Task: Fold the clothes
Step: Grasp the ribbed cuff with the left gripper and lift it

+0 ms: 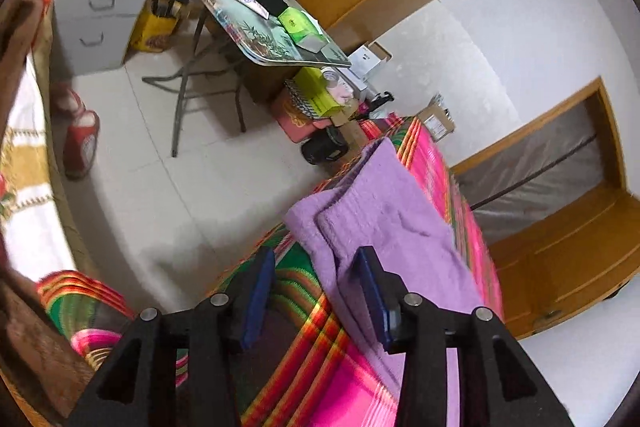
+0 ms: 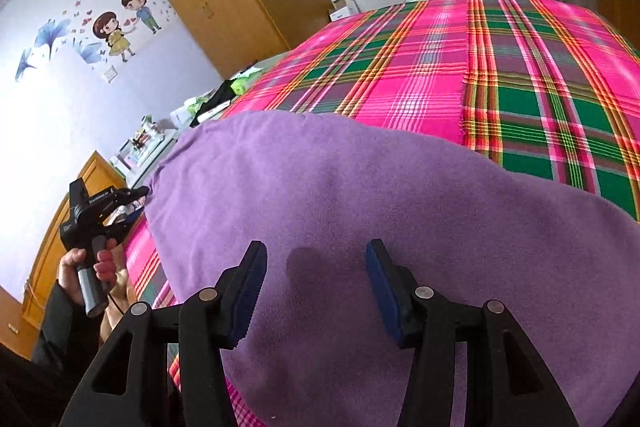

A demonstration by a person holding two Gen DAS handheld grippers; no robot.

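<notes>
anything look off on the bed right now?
Nothing damaged or spilled. The purple garment lies on the plaid bedspread, its near layers stepped rather than flush. Both tools, left and right, are open, gripping nothing.

Bright, even light; fisheye-warped, blurred edges.

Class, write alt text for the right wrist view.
An open right gripper hovers over a purple garment lying on a pink and green plaid cloth. At left, a hand holds the left gripper.
</notes>
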